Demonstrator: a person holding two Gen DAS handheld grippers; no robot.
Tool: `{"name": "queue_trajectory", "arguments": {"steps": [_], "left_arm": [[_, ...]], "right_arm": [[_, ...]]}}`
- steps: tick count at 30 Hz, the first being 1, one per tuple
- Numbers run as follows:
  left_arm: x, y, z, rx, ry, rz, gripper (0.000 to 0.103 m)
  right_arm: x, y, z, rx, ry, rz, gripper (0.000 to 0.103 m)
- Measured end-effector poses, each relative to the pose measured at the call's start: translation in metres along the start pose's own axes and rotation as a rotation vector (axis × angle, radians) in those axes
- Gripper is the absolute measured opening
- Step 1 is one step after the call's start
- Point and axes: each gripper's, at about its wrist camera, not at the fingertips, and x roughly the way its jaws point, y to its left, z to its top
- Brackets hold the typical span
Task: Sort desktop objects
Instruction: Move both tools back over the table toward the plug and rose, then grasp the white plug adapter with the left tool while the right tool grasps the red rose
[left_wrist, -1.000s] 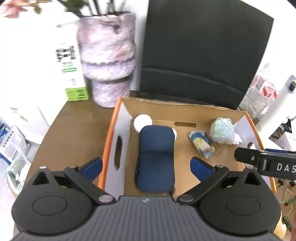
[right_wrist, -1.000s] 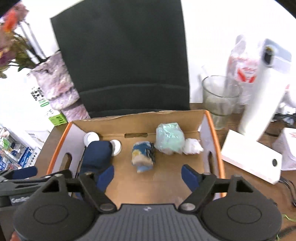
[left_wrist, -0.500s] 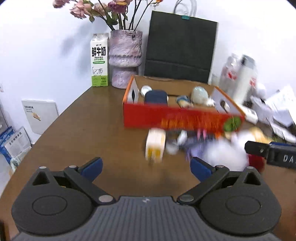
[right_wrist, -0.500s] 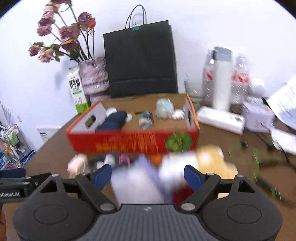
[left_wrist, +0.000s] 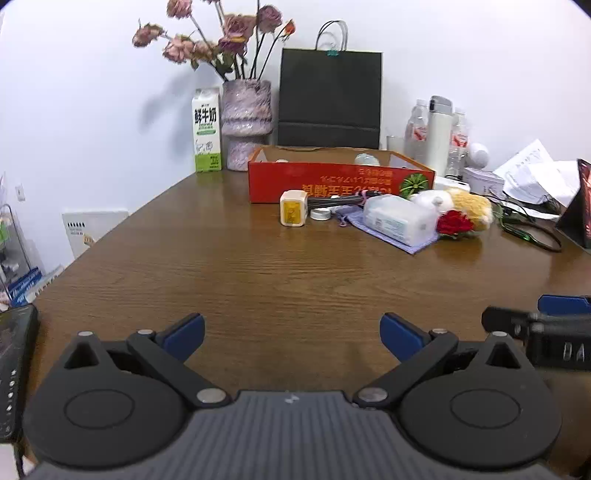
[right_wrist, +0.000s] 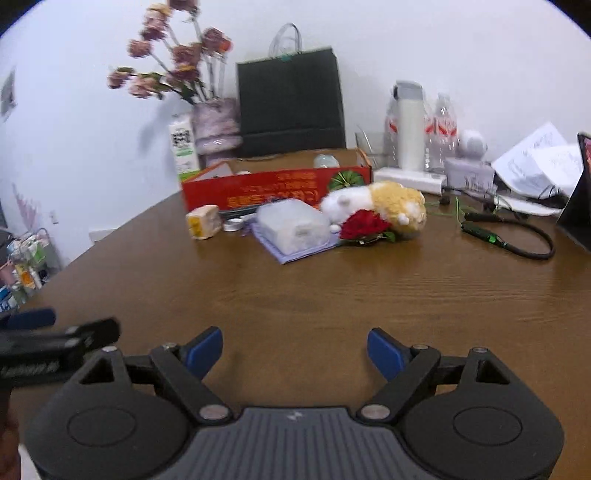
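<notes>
Milk carton (left_wrist: 207, 130), left of the vase (left_wrist: 246, 123): "鲜牛奶" in dark chars, small print below unreadable. Red box (left_wrist: 340, 181), right of vase: yellow Chinese chars upside down, can't read. Right gripper (left_wrist: 570, 354) body shows "DA", rest cut off.

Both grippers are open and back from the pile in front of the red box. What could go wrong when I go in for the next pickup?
1. The tissue pack lies on a purple cloth; a low grab may drag both.
2. The red rose leans against the plush toy, so lifting one could tip or pull the other.
3. The small round lid sits by the yellow block and a bundle of cables; wide jaws might knock it away.
</notes>
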Motion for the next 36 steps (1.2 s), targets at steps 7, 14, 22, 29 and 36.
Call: {"name": "queue_trajectory", "arguments": {"steps": [7,14,22,29,36], "left_arm": [[-0.004,-0.004,-0.001,-0.001,-0.019,-0.004,0.103],[0.019,0.003,0.016,-0.011,0.007,-0.018,0.103],[0.084,0.010,0.068,0.001,-0.002,-0.065,0.096],[0.177,0.006,0.111,0.057,0.032,-0.056,0.079],[0.227,0.016,0.121,0.022,0.085,-0.120,0.067]], "right_arm": [[-0.018,-0.001,-0.012,-0.038,-0.015,-0.026,0.086],[-0.006,-0.024,0.012,-0.008,-0.024,-0.030,0.083],[0.052,-0.054,0.063,-0.041,-0.024,-0.056,0.067],[0.135,-0.068,0.097,-0.061,0.045,-0.087,0.058],[0.181,-0.078,0.106,0.000,0.098,-0.073,0.057]]}}
